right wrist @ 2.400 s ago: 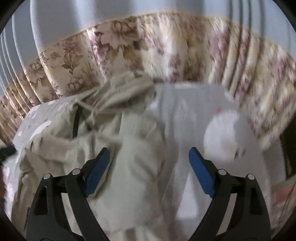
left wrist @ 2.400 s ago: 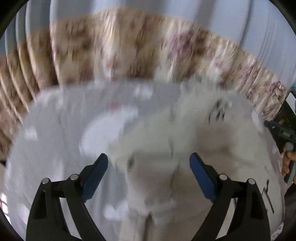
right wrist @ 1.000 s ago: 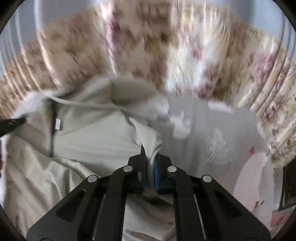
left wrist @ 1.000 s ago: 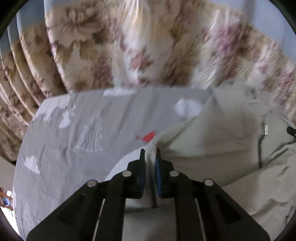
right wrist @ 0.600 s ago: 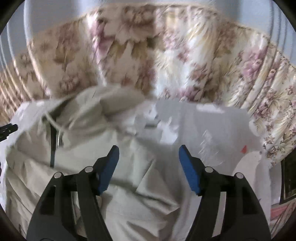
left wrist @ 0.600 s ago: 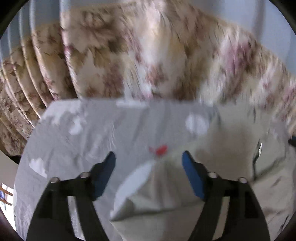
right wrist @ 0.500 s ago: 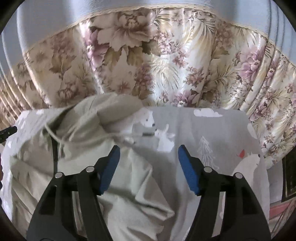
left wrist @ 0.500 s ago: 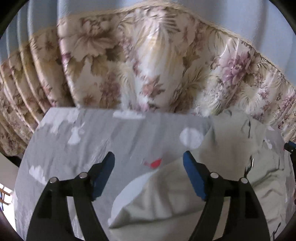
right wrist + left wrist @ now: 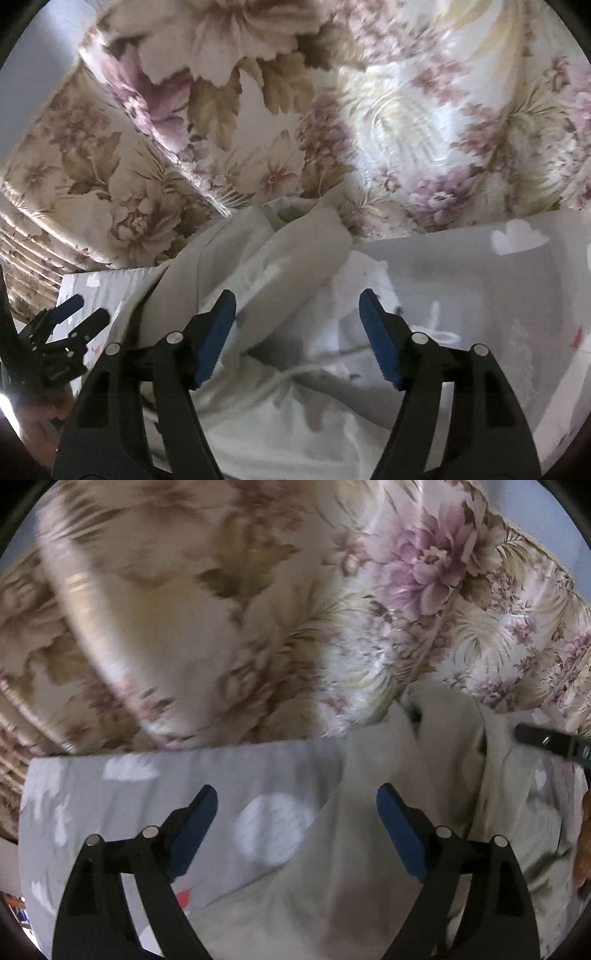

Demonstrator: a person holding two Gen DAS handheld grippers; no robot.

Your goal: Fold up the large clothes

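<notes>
A beige hooded garment (image 9: 424, 775) lies spread on a grey printed bedsheet (image 9: 147, 794), its hood end toward the curtain. My left gripper (image 9: 295, 808) is open and empty, over the garment's left edge. My right gripper (image 9: 297, 314) is open and empty, over the hood (image 9: 295, 240) and its white drawstring (image 9: 432, 332). In the right wrist view the left gripper (image 9: 79, 310) shows at the far left, open. In the left wrist view a black part of the right gripper (image 9: 546, 742) pokes in at the right edge.
A floral curtain (image 9: 258, 609) hangs just behind the bed's far edge and fills the upper half of both views, as in the right wrist view (image 9: 332, 110). The grey sheet (image 9: 498, 277) extends to the right of the garment.
Both grippers were shut on the garment's fabric a second ago, then opened and let it go. Both have since moved forward toward the hood end and the curtain.
</notes>
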